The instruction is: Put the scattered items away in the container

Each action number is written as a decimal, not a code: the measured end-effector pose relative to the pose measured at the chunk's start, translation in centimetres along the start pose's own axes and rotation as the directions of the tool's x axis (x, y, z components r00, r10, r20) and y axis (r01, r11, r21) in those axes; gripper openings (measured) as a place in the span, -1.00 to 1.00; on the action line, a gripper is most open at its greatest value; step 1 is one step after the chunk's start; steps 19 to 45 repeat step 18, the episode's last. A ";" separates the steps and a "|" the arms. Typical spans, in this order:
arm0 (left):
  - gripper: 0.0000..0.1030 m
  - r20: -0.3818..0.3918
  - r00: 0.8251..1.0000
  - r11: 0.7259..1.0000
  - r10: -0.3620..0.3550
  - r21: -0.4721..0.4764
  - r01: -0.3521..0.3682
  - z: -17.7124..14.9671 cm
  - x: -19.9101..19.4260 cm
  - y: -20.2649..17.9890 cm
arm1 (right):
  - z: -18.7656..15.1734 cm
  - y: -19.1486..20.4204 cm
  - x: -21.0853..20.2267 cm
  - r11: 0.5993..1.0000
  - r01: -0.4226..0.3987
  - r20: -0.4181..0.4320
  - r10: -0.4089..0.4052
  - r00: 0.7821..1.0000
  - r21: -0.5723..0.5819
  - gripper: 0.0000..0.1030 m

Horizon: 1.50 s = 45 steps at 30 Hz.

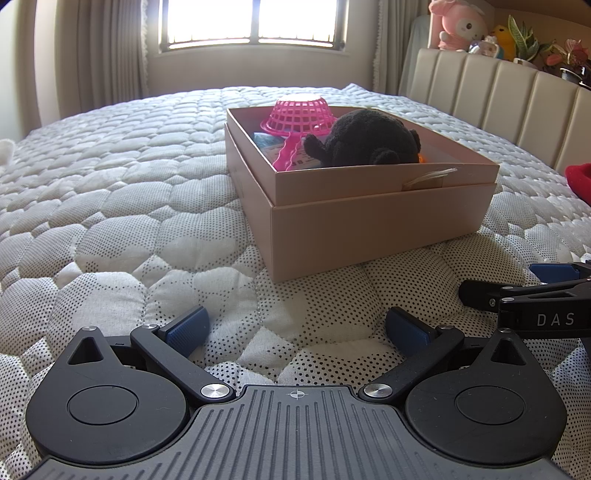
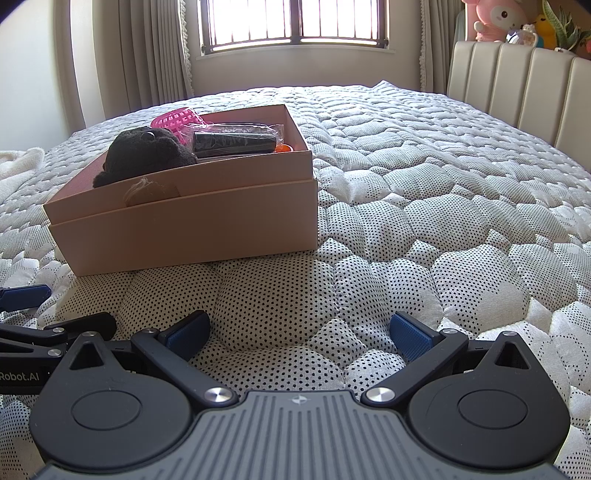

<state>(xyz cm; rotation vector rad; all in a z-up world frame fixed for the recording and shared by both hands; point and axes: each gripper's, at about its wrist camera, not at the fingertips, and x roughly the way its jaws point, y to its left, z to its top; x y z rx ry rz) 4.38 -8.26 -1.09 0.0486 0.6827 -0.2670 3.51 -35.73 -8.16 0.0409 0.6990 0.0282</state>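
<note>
A pale pink cardboard box (image 1: 369, 221) (image 2: 207, 218) sits on the quilted bed. Inside lie a black plush toy (image 1: 365, 138) (image 2: 147, 149), an upturned pink plastic basket (image 1: 299, 112) (image 2: 177, 120), a pink handle (image 1: 286, 155), a black item in clear wrap (image 2: 236, 142) and something orange (image 2: 284, 148). My left gripper (image 1: 297, 326) rests low on the quilt in front of the box, open and empty. My right gripper (image 2: 299, 330) is also open and empty, to the right of the box's near side. Each gripper's fingers (image 1: 517, 291) (image 2: 26, 295) show in the other's view.
A red cloth item (image 1: 580, 181) lies on the bed at the far right edge. A white fluffy fabric (image 2: 18, 162) lies at the left. The padded headboard (image 1: 498, 88) carries plush toys (image 1: 460, 24) and plants. A window with curtains is beyond the bed.
</note>
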 end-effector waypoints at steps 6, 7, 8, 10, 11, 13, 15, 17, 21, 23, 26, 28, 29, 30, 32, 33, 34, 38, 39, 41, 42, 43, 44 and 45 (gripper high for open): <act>1.00 0.000 0.999 0.999 -0.046 -0.012 0.046 0.1 0.2 1.0 | 0.0 0.0 0.0 1.000 0.000 0.000 0.000 1.000 0.000 1.00; 1.00 0.001 0.998 0.998 -0.060 -0.027 0.060 0.2 0.2 1.4 | 0.0 0.0 0.0 1.000 0.000 0.000 0.000 1.000 0.000 1.00; 1.00 0.004 0.997 0.996 -0.072 -0.047 0.072 0.2 0.1 1.7 | 0.0 0.0 0.0 1.000 0.000 0.000 0.000 1.000 0.000 1.00; 1.00 0.000 0.997 0.996 -0.074 -0.056 0.073 0.3 0.0 1.6 | 0.0 0.0 0.0 1.000 0.000 0.000 0.000 1.000 0.000 1.00; 1.00 -0.011 0.998 0.997 -0.062 -0.044 0.062 0.4 0.0 1.3 | 0.0 0.0 0.0 1.000 0.000 0.000 0.000 1.000 0.000 1.00; 1.00 -0.030 0.999 1.000 -0.028 -0.009 0.027 0.5 0.1 0.5 | 0.0 0.0 0.0 1.000 -0.001 0.000 0.001 1.000 0.000 1.00; 1.00 -0.027 1.000 1.000 -0.002 0.019 0.002 0.5 0.0 -0.1 | 0.0 0.0 0.0 1.000 -0.001 0.000 0.001 1.000 0.000 1.00; 1.00 -0.016 1.000 0.999 0.011 0.034 -0.010 0.4 -0.1 -0.3 | 0.0 0.0 0.0 1.000 -0.001 0.000 0.001 1.000 0.000 1.00; 1.00 -0.009 1.000 0.999 0.014 0.045 -0.013 0.3 -0.2 -0.4 | 0.0 0.0 0.0 1.000 -0.001 0.000 0.001 1.000 -0.001 1.00; 1.00 -0.009 1.000 0.999 0.014 0.045 -0.013 0.3 -0.2 -0.4 | 0.0 0.0 0.0 1.000 -0.001 0.000 0.001 1.000 -0.001 1.00; 1.00 -0.009 1.000 0.999 0.014 0.045 -0.013 0.3 -0.2 -0.4 | 0.0 0.0 0.0 1.000 -0.001 0.000 0.001 1.000 -0.001 1.00; 1.00 -0.009 1.000 0.999 0.014 0.045 -0.013 0.3 -0.2 -0.4 | 0.0 0.0 0.0 1.000 -0.001 0.000 0.001 1.000 -0.001 1.00; 1.00 -0.009 1.000 0.999 0.014 0.045 -0.013 0.3 -0.2 -0.4 | 0.0 0.0 0.0 1.000 -0.001 0.000 0.001 1.000 -0.001 1.00; 1.00 -0.009 1.000 0.999 0.014 0.045 -0.013 0.3 -0.2 -0.4 | 0.0 0.0 0.0 1.000 -0.001 0.000 0.001 1.000 -0.001 1.00; 1.00 -0.009 1.000 0.999 0.014 0.045 -0.013 0.3 -0.2 -0.4 | 0.0 0.0 0.0 1.000 -0.001 0.000 0.001 1.000 -0.001 1.00; 1.00 -0.009 1.000 0.999 0.014 0.045 -0.013 0.3 -0.2 -0.4 | 0.0 0.0 0.0 1.000 -0.001 0.000 0.001 1.000 -0.001 1.00; 1.00 -0.009 1.000 0.999 0.014 0.045 -0.013 0.3 -0.2 -0.4 | 0.0 0.0 0.0 1.000 -0.001 0.000 0.001 1.000 -0.001 1.00; 1.00 -0.009 1.000 0.999 0.014 0.045 -0.013 0.3 -0.2 -0.4 | 0.0 0.0 0.0 1.000 -0.001 0.000 0.001 1.000 -0.001 1.00; 1.00 -0.009 1.000 0.999 0.014 0.045 -0.013 0.3 -0.2 -0.4 | 0.0 0.0 0.0 1.000 -0.001 0.000 0.001 1.000 -0.001 1.00; 1.00 -0.009 1.000 0.999 0.014 0.045 -0.013 0.3 -0.2 -0.4 | 0.0 0.0 0.0 1.000 -0.001 0.000 0.001 1.000 -0.001 1.00; 1.00 -0.009 1.000 0.999 0.014 0.045 -0.013 0.3 -0.2 -0.4 | 0.0 0.0 0.0 1.000 -0.001 0.000 0.001 1.000 -0.001 1.00; 1.00 -0.009 1.000 0.999 0.014 0.045 -0.013 0.3 -0.2 -0.4 | 0.0 0.0 0.0 1.000 -0.001 0.000 0.001 1.000 -0.001 1.00; 1.00 -0.009 1.000 0.999 0.014 0.045 -0.013 0.3 -0.2 -0.4 | 0.0 0.0 0.0 1.000 -0.001 0.000 0.001 1.000 -0.001 1.00; 1.00 -0.009 1.000 0.999 0.014 0.045 -0.013 0.3 -0.2 -0.4 | 0.0 0.0 0.0 1.000 -0.001 0.000 0.001 1.000 -0.001 1.00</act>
